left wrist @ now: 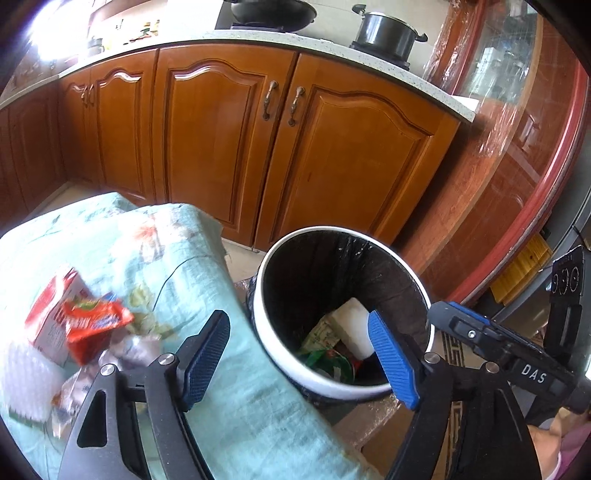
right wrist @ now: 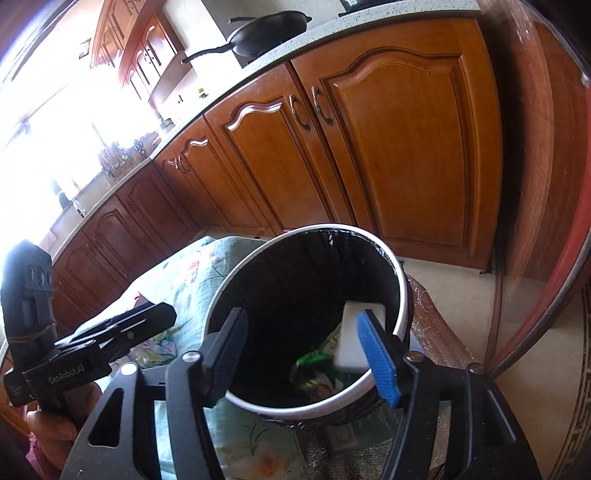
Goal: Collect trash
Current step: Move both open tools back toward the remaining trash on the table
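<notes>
Left wrist view: the left gripper [left wrist: 299, 354] has its fingers spread wide with nothing between them, hanging over the spot where the desk covered in a pale green floral cloth [left wrist: 221, 295] meets the round white-rimmed trash bin with a black liner [left wrist: 419, 286]. The leftover trash sits to the near left of the fingers: a crumpled red snack wrapper [left wrist: 96, 326] lying on a red-and-white carton [left wrist: 51, 314], with some clear crinkled plastic [left wrist: 122, 350] just beside them, all a bit blurry. The wrapper's long axis looks to run roughly left to right, but I wouldn't swear to it. The bin, to the right, already holds a white foam block [left wrist: 354, 325] and green packaging [left wrist: 325, 360]. I'd say the left gripper is clearly the nearer one to that pile, and nothing blocks the way.

Right wrist view: the right gripper [right wrist: 306, 350] is also spread and empty, hovering over the bin's near rim. The foam block leans against the right inner wall. Wooden cabinet doors [right wrist: 388, 147] stand on the far side, well apart, and a black wok [right wrist: 273, 31] sits on the counter above them.
</notes>
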Demonstrator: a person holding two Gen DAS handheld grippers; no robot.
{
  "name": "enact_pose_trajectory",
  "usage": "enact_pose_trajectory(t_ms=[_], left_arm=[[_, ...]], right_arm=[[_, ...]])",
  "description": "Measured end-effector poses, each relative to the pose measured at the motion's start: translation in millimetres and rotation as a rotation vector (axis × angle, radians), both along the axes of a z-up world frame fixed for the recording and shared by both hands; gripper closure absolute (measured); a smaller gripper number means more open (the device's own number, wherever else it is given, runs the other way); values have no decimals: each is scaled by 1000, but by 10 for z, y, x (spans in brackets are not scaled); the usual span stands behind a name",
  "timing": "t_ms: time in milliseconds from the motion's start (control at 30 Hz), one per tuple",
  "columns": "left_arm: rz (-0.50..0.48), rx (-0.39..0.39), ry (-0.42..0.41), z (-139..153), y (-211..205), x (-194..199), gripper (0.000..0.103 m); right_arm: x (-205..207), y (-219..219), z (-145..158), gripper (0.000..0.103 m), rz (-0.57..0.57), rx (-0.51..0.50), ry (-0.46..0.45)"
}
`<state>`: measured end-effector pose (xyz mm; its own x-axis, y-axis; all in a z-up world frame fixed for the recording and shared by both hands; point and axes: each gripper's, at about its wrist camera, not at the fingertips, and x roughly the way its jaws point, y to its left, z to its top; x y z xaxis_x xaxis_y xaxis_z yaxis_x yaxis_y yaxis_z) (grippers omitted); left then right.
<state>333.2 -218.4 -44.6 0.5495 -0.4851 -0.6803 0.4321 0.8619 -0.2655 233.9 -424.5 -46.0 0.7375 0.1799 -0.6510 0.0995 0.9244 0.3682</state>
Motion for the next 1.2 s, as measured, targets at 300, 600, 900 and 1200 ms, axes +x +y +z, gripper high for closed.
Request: enact_pose_trajectory(t_ms=[300,600,900,1200], left_arm=[[78,-20,-10,-19,618,-590,25],[181,-22,6,-13,1298,-1038,25],[291,-29,21,-5,1903,-1304,25],[356,-32,45,-8,2215,-1372,25]], right_arm=[[-295,332,5,26,24,63,-41],[-457,826,-123,26,97,92,-11],[-481,1332,-269,26,193,78,4],[-438,1696,-317,26,258,43,0]])
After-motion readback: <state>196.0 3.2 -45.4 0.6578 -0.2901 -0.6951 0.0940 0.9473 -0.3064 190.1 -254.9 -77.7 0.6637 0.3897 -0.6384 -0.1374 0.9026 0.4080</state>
